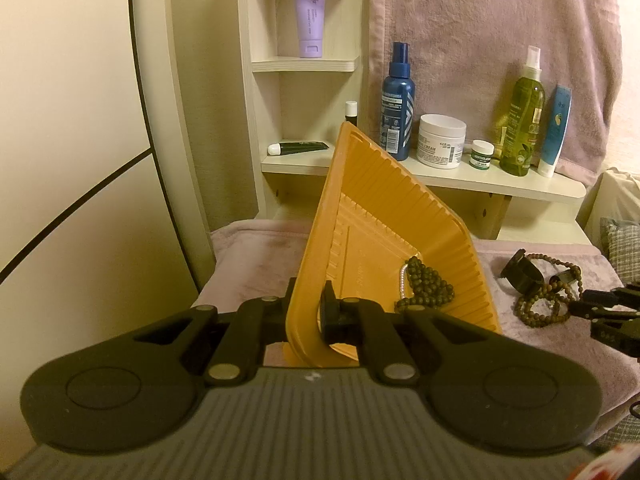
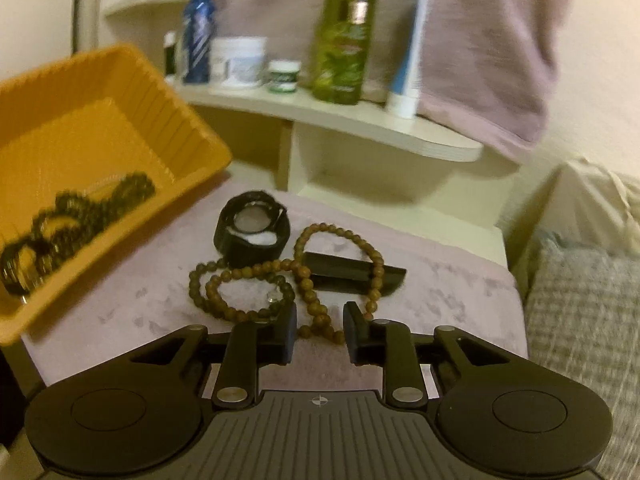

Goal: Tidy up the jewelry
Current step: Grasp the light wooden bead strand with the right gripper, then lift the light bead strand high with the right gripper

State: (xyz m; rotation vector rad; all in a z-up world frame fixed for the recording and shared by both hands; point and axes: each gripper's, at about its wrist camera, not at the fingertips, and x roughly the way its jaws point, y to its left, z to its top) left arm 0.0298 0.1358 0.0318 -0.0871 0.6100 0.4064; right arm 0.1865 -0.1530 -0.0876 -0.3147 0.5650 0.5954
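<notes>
My left gripper (image 1: 310,300) is shut on the near rim of an orange ribbed tray (image 1: 380,208), which it holds tilted up on edge. Dark green beads (image 1: 428,284) and a thin pearl strand (image 1: 403,280) lie in the tray's low corner. On the pink towel (image 2: 120,308), a long brown bead string (image 2: 304,280) lies tangled with a black watch (image 2: 252,232) and its flat black strap (image 2: 344,268). My right gripper (image 2: 320,320) is open, low over the towel. The nearest loop of the brown beads lies between its fingertips, and the pads are not pressing on it.
A cream shelf (image 1: 480,180) behind the towel carries a blue spray bottle (image 1: 398,100), a white cream jar (image 1: 440,140), a small green jar, a green bottle (image 1: 520,120) and a blue tube. A checked cushion (image 2: 580,320) lies to the right. A pink cloth hangs behind.
</notes>
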